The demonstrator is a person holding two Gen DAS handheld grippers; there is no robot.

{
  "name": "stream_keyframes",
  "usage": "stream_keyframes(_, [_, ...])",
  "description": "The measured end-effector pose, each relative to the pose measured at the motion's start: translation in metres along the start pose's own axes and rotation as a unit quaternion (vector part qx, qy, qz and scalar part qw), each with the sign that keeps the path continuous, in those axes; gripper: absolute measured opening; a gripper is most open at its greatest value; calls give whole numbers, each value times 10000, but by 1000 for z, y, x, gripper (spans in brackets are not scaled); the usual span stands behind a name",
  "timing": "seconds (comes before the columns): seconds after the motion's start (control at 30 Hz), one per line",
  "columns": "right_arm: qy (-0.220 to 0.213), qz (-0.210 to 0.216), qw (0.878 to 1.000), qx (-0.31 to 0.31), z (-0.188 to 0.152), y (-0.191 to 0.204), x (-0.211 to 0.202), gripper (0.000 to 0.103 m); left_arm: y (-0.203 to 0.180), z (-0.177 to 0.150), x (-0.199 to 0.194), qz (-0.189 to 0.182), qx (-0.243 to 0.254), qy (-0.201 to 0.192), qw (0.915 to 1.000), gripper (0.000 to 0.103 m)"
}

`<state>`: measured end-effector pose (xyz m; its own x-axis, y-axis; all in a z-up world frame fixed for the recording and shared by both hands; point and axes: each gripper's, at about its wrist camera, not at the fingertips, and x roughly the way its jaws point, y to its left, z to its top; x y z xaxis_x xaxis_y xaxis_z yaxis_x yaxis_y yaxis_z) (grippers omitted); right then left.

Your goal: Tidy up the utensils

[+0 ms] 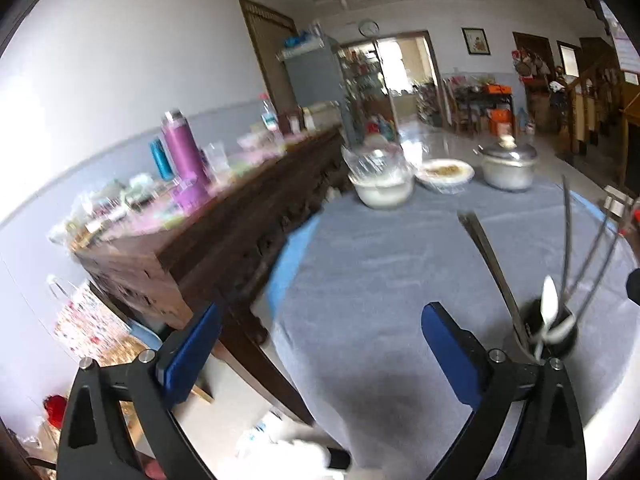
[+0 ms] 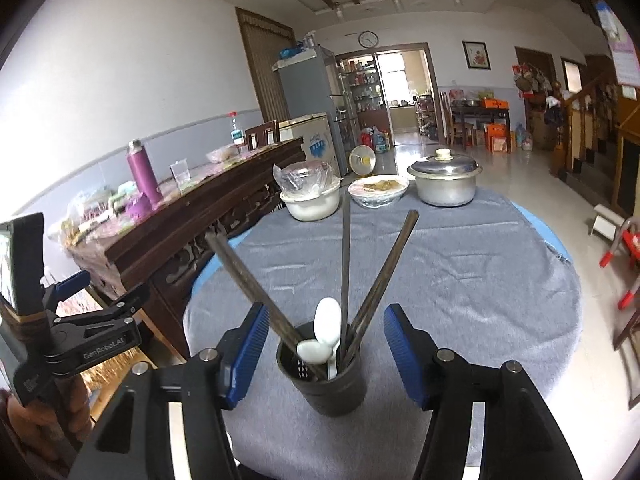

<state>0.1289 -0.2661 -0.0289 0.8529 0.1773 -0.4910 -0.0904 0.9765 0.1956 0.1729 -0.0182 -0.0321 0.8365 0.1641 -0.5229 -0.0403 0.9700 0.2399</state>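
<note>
Right wrist view: the right gripper (image 2: 322, 344) has its blue fingers (image 2: 250, 354) apart on either side of the dark round utensil holder (image 2: 326, 384), not touching it, near the tabletop's (image 2: 460, 280) near edge. The left gripper (image 1: 320, 354), fingers wide apart, holds nothing. The holder looks rigid and top-heavy with long dark chopsticks (image 2: 345, 264) and brittle white ceramic spoons (image 2: 324, 332); grip its lower wall.

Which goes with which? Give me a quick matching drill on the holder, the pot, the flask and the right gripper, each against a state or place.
1. dark utensil holder
2. metal pot
3. purple flask
4. right gripper

a. lid on, at the table's far edge
b. standing on the wooden sideboard
c. open, pads clear of the holder
d. holding chopsticks and white spoons

Pairs: 1-d, 2-a, 3-b, 4-c
</note>
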Motion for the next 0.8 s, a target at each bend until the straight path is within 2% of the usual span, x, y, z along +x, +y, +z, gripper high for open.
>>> stream_keyframes(0.13, [177,-174,9997,-55,-14,2,-3,64,2,-17,8,-377,-290,572,9972,100])
stream_keyframes(0.3, [406,-555,9976,28,-29,-5,-3,64,-9,-39,10,-484,-301,923,9941,100])
stream_keyframes(0.57, [610,-898,9941,2,-34,-2,-2,64,-24,-48,-5,-631,-189,960,9932,100])
stream_keyframes(0.8, [735,-926,9930,21,-35,-2,-3,64,-28,-49,-9,-724,-143,992,9923,100])
